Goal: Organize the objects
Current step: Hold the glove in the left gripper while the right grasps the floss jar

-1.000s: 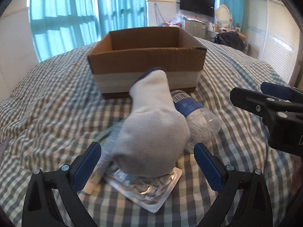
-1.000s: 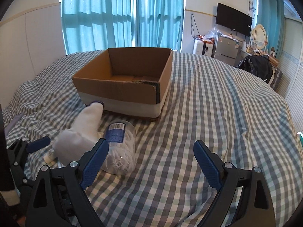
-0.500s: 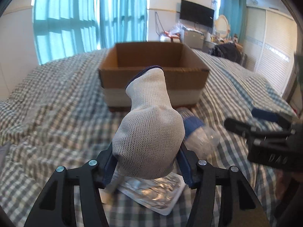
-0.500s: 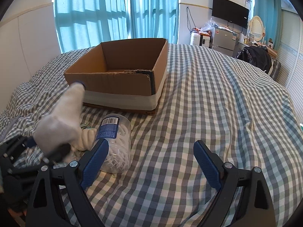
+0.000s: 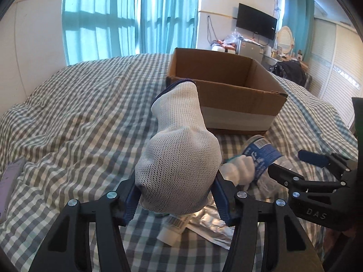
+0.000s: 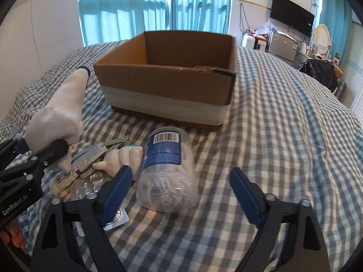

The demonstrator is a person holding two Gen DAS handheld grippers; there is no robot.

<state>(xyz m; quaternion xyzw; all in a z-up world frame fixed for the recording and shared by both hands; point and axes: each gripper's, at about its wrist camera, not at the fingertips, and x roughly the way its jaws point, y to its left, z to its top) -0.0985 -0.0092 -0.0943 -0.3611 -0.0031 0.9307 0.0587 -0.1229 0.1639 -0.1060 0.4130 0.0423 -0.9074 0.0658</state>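
My left gripper (image 5: pixel 175 192) is shut on a white knit glove (image 5: pixel 179 154) with a blue cuff and holds it above the bed; the glove also shows in the right wrist view (image 6: pixel 60 113). An open cardboard box (image 6: pixel 168 90) stands on the checked bed, also in the left wrist view (image 5: pixel 229 97). My right gripper (image 6: pixel 179 192) is open around the base of a clear cotton-swab jar (image 6: pixel 166 170) with a blue label, lying on its side. A second white glove (image 6: pixel 123 156), a tube (image 6: pixel 77 165) and a foil blister pack (image 5: pixel 204 224) lie left of the jar.
The checked bedspread (image 6: pixel 283 124) stretches right of the box. Teal curtains and a window stand behind the bed. A TV (image 6: pixel 291 20), a small fridge and a black bag (image 6: pixel 321 72) are at the far right. A grey object (image 5: pixel 9 181) lies at the left bed edge.
My left gripper closed on the white glove and lifted it, swinging left. My right gripper moved forward and down until its open fingers flank the jar.
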